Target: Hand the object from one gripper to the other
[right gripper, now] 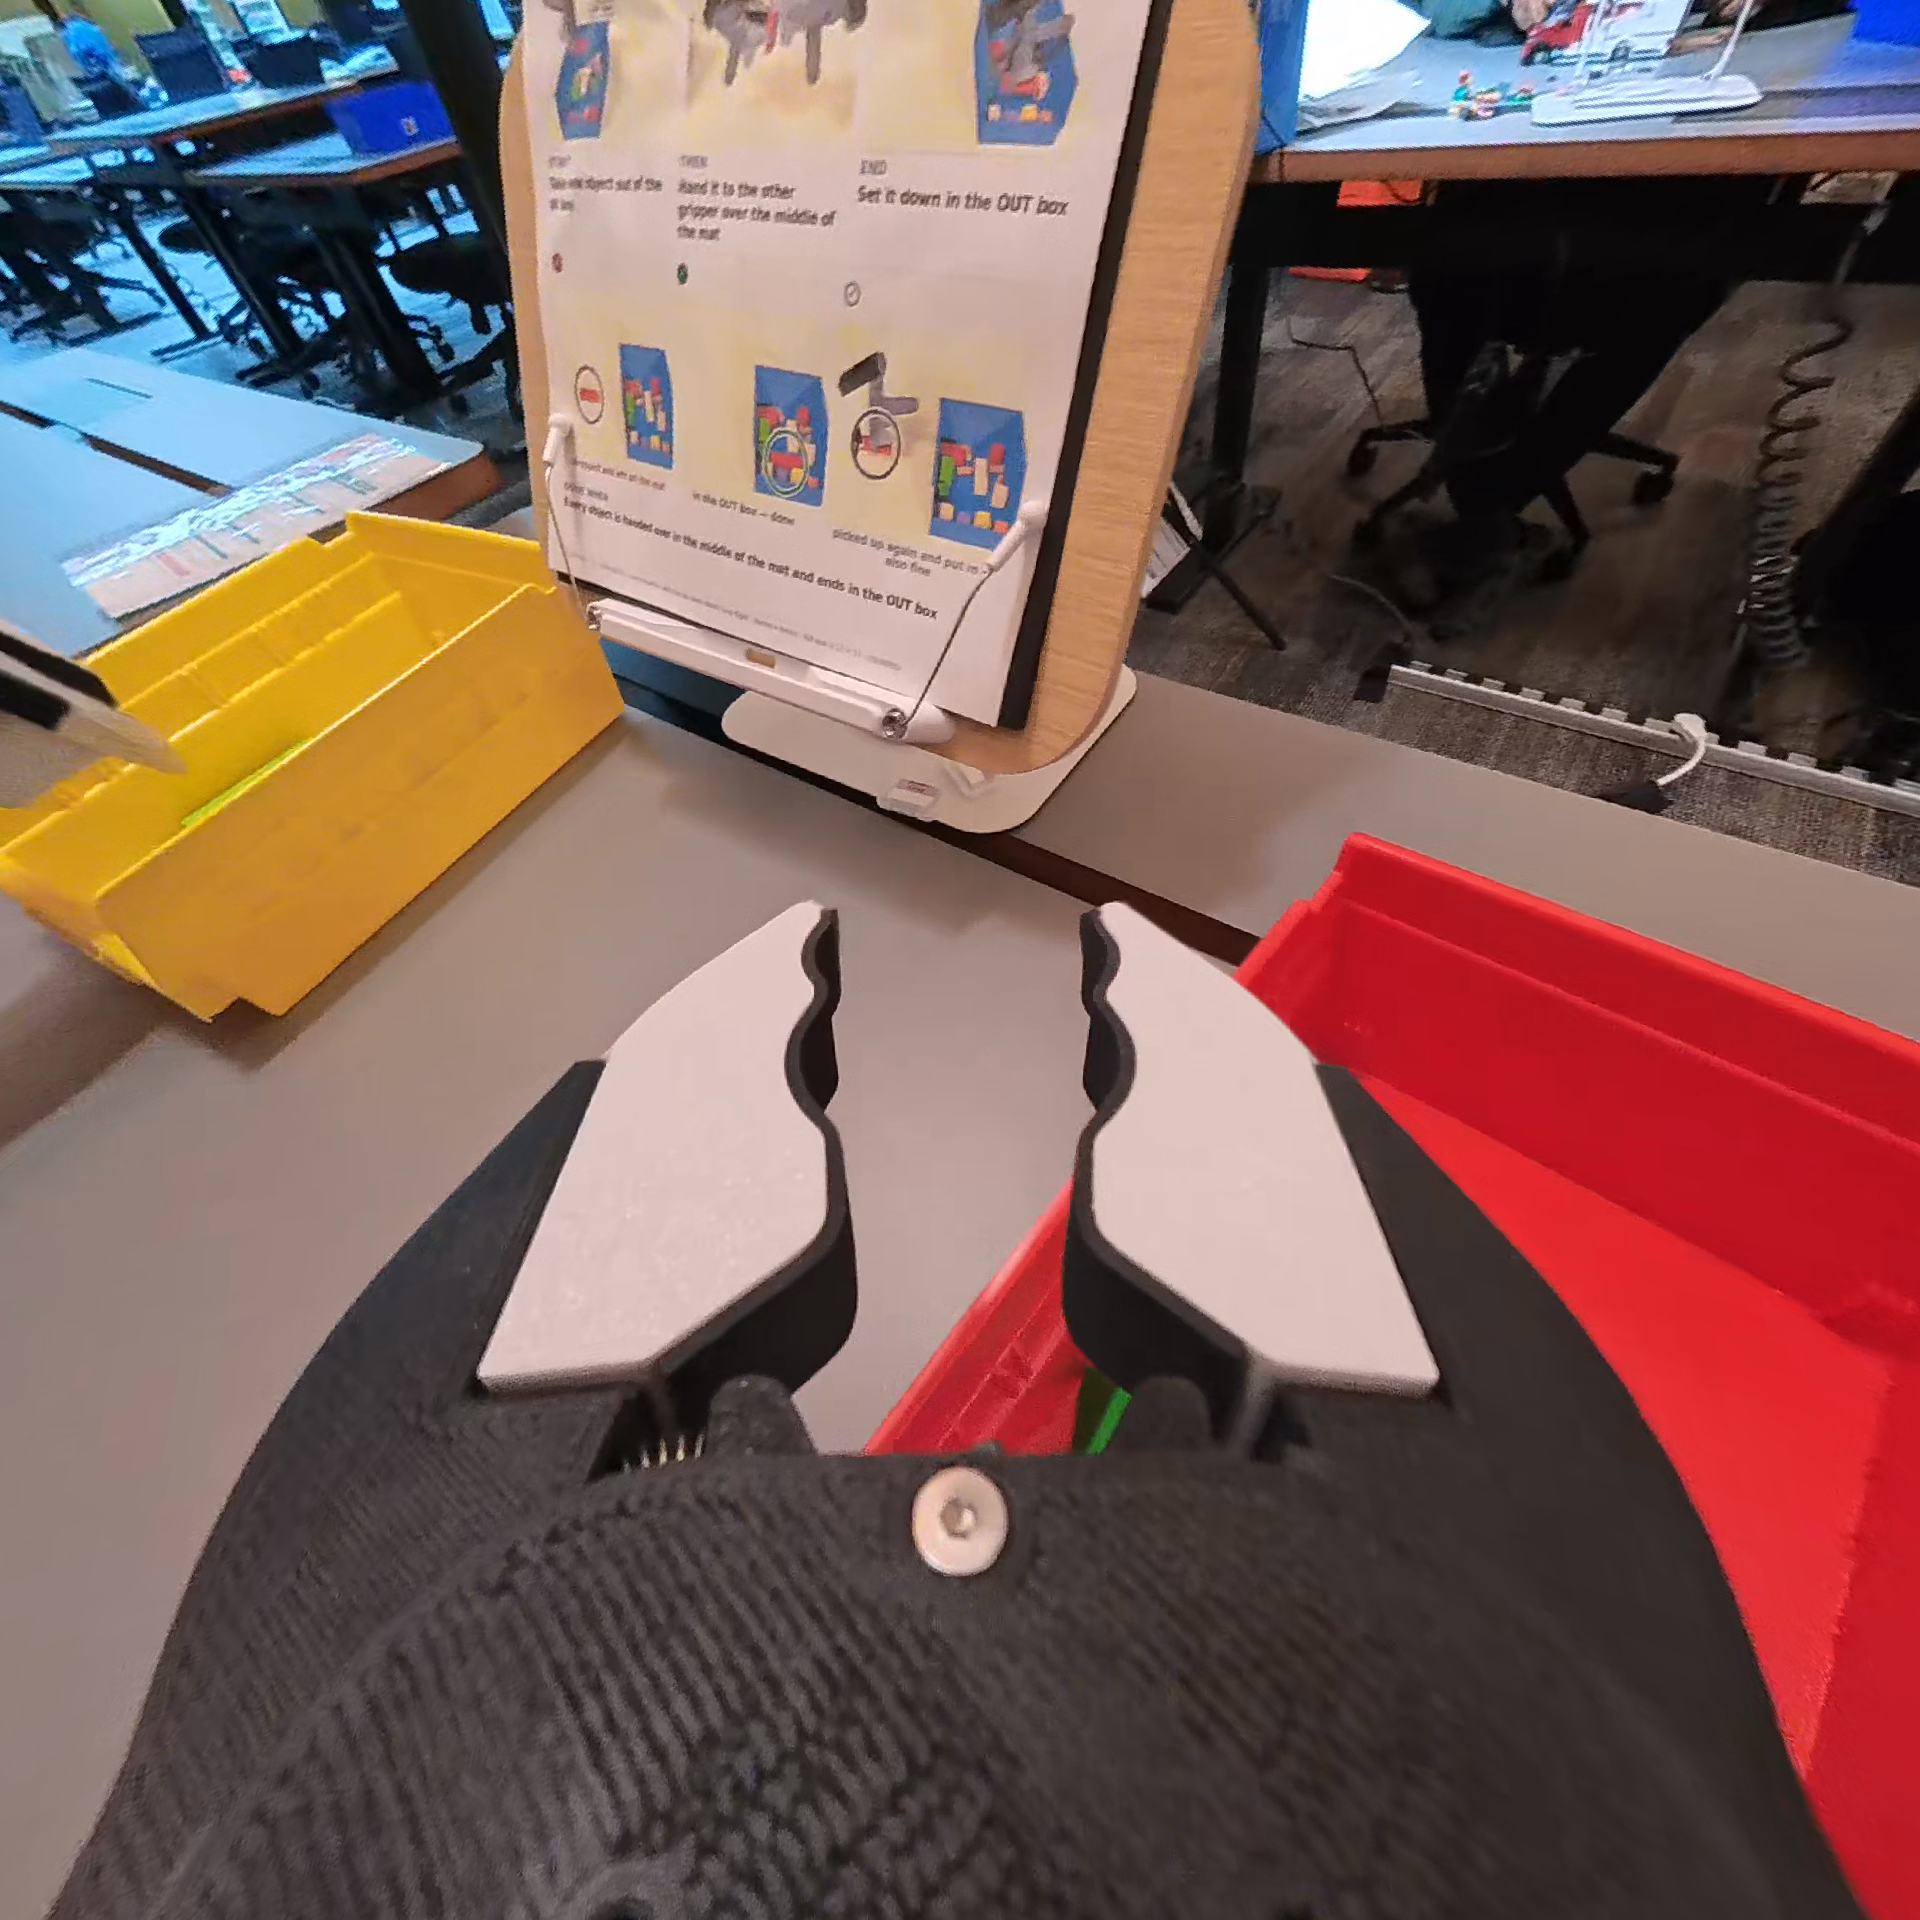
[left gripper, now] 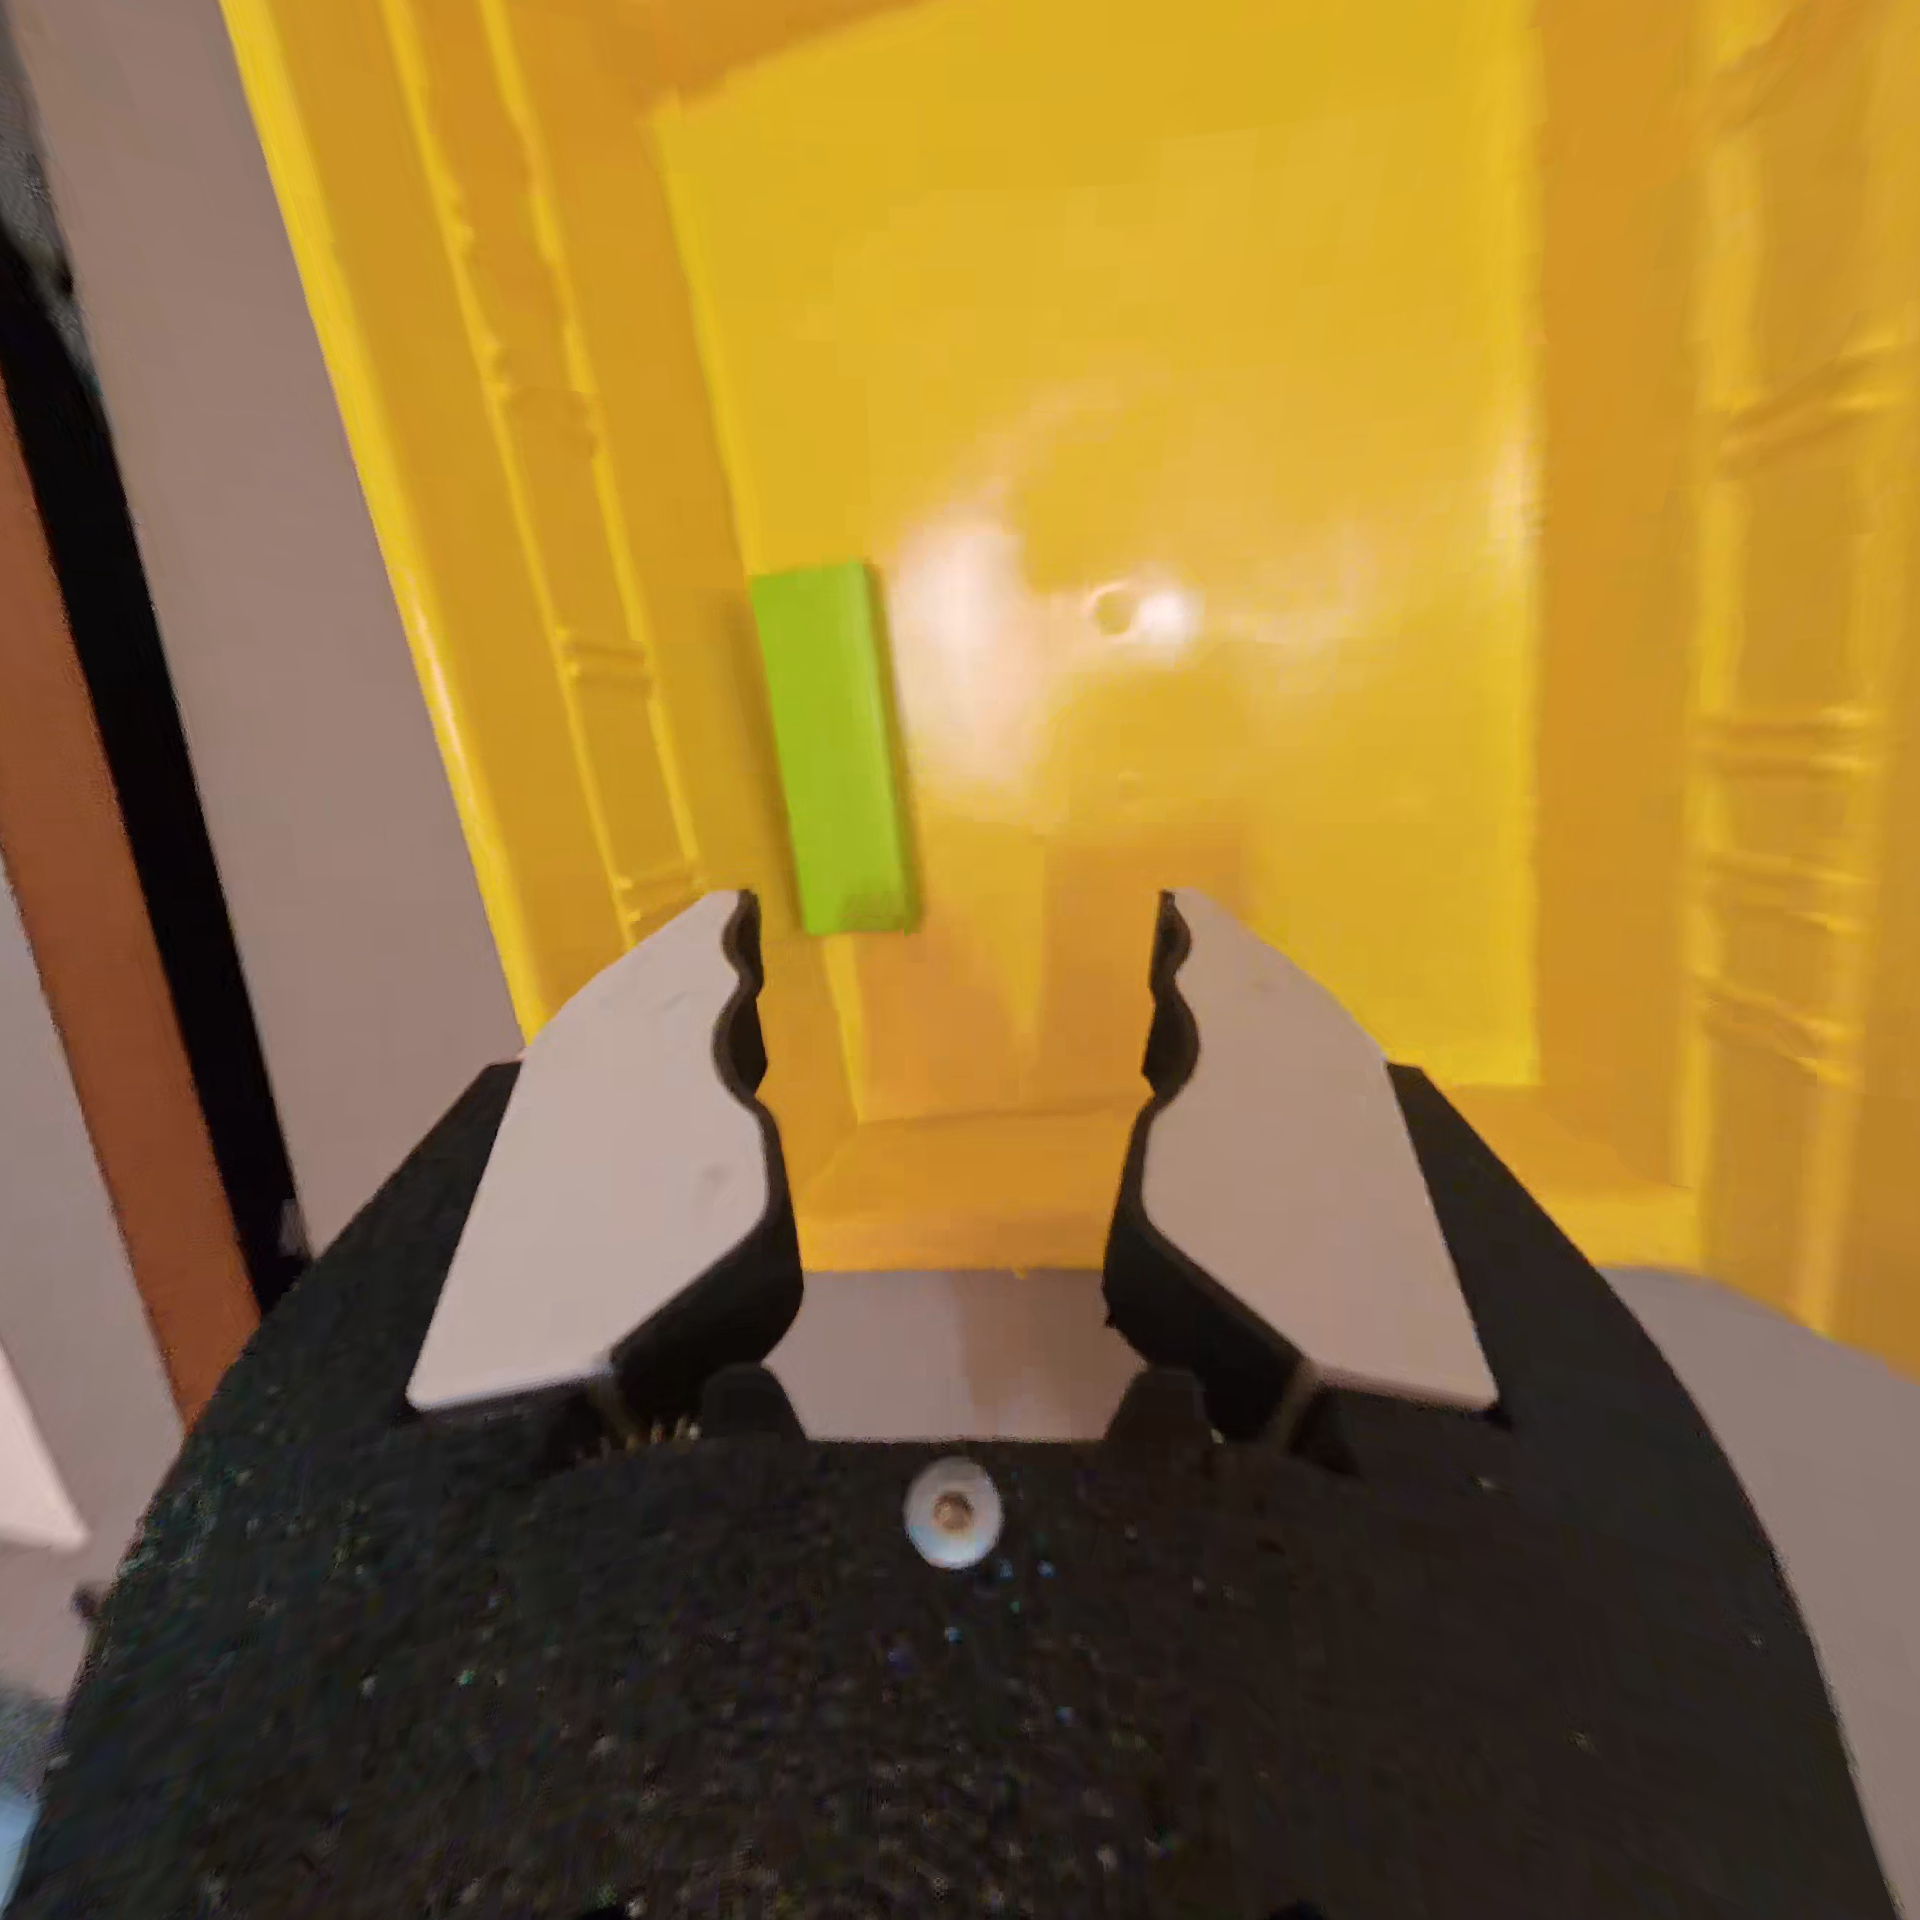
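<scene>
A green block (left gripper: 836, 748) lies on the floor of the yellow bin (left gripper: 1195, 312), along its left inner wall. My left gripper (left gripper: 958, 904) hovers over the bin, open and empty, with the block just beyond its left fingertip. In the right wrist view the yellow bin (right gripper: 343, 748) stands at the left with the green block (right gripper: 244, 784) inside and the left gripper's finger (right gripper: 94, 722) over it. My right gripper (right gripper: 958, 920) is open and empty above the grey table (right gripper: 520, 1039), beside the red bin (right gripper: 1558, 1091). A green piece (right gripper: 1103, 1413) shows in the red bin behind my right finger.
A document stand with an instruction sheet (right gripper: 831, 364) stands at the table's far edge between the bins. Other tables and chairs (right gripper: 260, 208) fill the room beyond. A brown table edge (left gripper: 94, 831) runs left of the yellow bin. The gap from one gripper's tips to the other's is roughly 50 centimetres.
</scene>
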The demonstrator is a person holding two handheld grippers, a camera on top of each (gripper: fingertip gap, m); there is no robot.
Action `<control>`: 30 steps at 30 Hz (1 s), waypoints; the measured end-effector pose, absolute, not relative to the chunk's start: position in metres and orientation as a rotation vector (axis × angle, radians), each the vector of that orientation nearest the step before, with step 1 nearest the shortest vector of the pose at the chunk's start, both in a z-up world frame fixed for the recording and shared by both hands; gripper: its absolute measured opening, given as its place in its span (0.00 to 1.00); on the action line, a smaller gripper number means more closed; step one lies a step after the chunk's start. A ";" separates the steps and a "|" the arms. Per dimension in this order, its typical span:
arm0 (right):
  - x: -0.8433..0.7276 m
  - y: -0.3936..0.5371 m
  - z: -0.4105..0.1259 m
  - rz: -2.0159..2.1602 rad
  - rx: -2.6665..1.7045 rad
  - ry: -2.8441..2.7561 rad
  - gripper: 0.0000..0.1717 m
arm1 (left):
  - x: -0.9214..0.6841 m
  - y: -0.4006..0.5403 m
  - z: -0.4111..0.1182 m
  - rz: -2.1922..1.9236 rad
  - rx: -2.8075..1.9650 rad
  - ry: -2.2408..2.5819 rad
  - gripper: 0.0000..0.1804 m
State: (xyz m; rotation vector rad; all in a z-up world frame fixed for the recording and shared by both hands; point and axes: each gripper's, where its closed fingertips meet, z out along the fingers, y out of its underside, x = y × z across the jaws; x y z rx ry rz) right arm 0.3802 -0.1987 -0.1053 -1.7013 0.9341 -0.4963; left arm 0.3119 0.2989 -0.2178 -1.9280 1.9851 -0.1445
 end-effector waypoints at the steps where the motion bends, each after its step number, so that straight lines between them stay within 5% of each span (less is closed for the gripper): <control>1: 0.380 -0.196 -0.106 -0.485 -1.708 0.928 0.26 | 0.310 0.307 -0.227 -0.063 -1.964 1.962 0.39; 30: 0.374 -0.184 -0.105 -0.404 -1.695 0.878 0.26 | 0.309 0.333 -0.289 0.111 -2.188 1.886 0.27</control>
